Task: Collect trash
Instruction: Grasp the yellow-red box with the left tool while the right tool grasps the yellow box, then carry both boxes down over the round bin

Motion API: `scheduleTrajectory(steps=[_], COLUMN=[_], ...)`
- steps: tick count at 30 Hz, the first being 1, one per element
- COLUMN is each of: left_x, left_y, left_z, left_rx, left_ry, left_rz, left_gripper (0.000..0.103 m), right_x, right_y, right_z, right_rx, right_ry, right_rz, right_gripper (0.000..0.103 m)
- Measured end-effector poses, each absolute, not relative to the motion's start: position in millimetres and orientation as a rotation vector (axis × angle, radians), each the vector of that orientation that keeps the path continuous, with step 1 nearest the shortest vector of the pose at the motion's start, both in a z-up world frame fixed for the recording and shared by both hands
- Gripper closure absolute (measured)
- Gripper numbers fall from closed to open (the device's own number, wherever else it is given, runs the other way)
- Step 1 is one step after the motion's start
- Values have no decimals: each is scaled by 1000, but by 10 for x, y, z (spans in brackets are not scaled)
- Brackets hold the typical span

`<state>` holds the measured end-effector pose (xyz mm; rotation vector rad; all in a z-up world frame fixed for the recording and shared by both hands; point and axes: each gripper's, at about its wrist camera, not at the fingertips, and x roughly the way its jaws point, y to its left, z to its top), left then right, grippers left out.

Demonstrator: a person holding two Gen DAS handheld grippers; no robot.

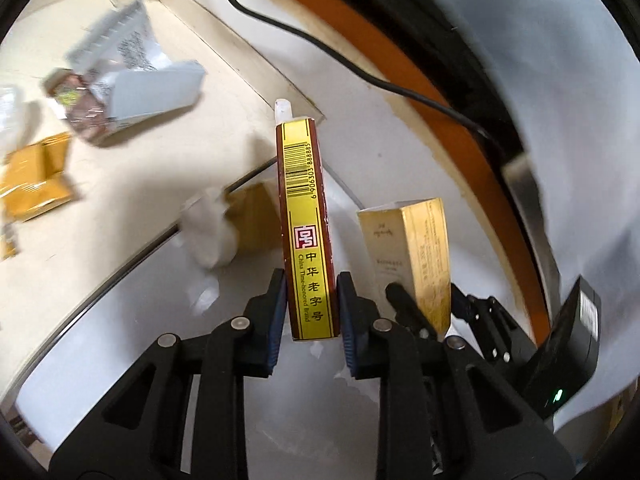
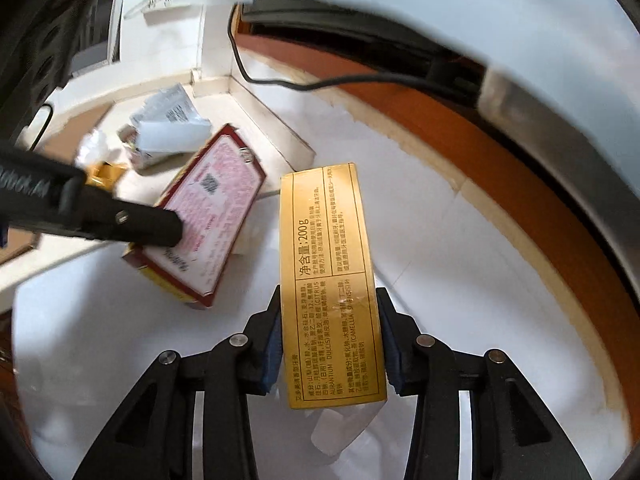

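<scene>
Trash cartons, flat red-yellow card box (image 1: 306, 232) clamped in L gripper (image 1: 312, 304), glossy gold box (image 2: 330, 280) clamped in R gripper (image 2: 328, 332)

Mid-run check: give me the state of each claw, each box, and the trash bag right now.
Left claw: shut on red-and-yellow box.
Red-and-yellow box: held edge-on, over the bag.
Right claw: shut on gold box.
Gold box: gripped, over the bag.
White trash bag: open.
Wrappers on floor: uncollected.
</scene>
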<state>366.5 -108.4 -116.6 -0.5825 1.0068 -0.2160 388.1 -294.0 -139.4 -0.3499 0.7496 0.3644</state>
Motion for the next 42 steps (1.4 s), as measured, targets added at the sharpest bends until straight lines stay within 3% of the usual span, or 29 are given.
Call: scheduleTrajectory(steps=[23,30,42], left_x=[639,107,-334], left_y=[-56,246,628], left_z=[-196,-381,-1397], left_rx=[-131,-87,-158], left_ry=[882,900,1059], left_rz=[-137,-105,-64], left_gripper=[82,82,82], right_x=[1500,923,706], right_y=[-2108,-1509,-748], right_z=[-581,-735,-1664], right_rx=[-43,-87,-234], right_ry=[804,876,1040], right_rz=[602,679,721], right_gripper=[63,63,63])
